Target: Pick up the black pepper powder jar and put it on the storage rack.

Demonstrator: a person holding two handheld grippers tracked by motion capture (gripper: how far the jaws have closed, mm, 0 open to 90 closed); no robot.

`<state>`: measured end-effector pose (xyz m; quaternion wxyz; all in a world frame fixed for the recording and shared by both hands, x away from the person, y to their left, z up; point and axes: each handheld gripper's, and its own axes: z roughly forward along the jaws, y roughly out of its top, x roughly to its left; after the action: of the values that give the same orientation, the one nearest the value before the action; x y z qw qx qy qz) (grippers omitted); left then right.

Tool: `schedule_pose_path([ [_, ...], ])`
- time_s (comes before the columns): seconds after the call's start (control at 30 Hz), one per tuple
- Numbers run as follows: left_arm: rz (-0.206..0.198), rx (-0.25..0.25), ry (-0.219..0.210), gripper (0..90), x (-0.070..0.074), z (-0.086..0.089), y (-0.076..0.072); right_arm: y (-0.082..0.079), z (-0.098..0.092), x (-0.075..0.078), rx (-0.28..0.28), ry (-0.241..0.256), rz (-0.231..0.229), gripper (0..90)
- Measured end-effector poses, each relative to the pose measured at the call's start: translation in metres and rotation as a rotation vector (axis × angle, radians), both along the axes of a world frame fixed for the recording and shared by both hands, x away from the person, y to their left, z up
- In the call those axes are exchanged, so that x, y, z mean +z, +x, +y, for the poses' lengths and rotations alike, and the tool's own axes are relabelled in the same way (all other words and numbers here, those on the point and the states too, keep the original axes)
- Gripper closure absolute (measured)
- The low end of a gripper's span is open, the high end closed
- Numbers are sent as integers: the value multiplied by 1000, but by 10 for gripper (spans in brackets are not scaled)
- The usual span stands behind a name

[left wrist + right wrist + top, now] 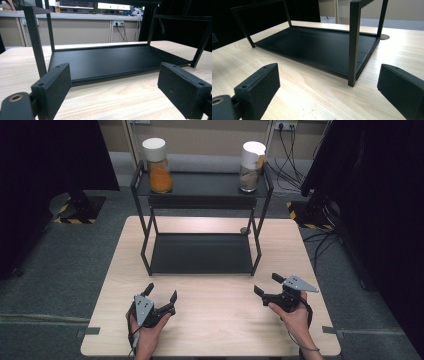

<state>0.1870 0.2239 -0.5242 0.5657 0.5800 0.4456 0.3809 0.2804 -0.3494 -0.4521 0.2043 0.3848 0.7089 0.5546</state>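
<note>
Both grippers idle on the near table, jaws spread, facing the empty lower shelf of the rack.

Nearest us, we see the left gripper [161, 295] and the right gripper [266, 285] held just above the wooden table [215, 320], well apart, each with its jaws wide and nothing between them. Beyond them we note the black two-tier rack [202, 254]; in both gripper views its lower shelf lies bare, just ahead of the jaws. On the upper shelf we log a white-lidded jar of orange contents [157, 165] at the left end and a second white-lidded jar [251, 166] at the right end; its brownish contents we cannot identify from this distance.
</note>
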Motion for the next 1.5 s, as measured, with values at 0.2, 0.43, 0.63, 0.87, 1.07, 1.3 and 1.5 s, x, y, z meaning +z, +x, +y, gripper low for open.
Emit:
schedule_pose_path([
  [0.2,-1,0,0,110,0,0,0,-2,-1,-4,-8,0,11,47],
  [0.43,-2,0,0,110,0,0,0,-3,-2,-8,-13,-5,19,47],
  [0.63,-2,-1,0,110,0,0,0,-5,-2,-11,-17,-10,21,48],
  [0.87,-3,-1,2,110,0,0,0,-7,-3,-13,-23,-18,28,48],
  [1.07,-4,-1,4,110,0,0,0,-8,-4,-14,-26,-19,33,48],
  [1.3,-3,-1,5,110,0,0,0,-9,-5,-16,-30,-25,34,48],
  [1.5,-2,0,6,110,0,0,0,-10,-5,-19,-30,-29,38,48],
])
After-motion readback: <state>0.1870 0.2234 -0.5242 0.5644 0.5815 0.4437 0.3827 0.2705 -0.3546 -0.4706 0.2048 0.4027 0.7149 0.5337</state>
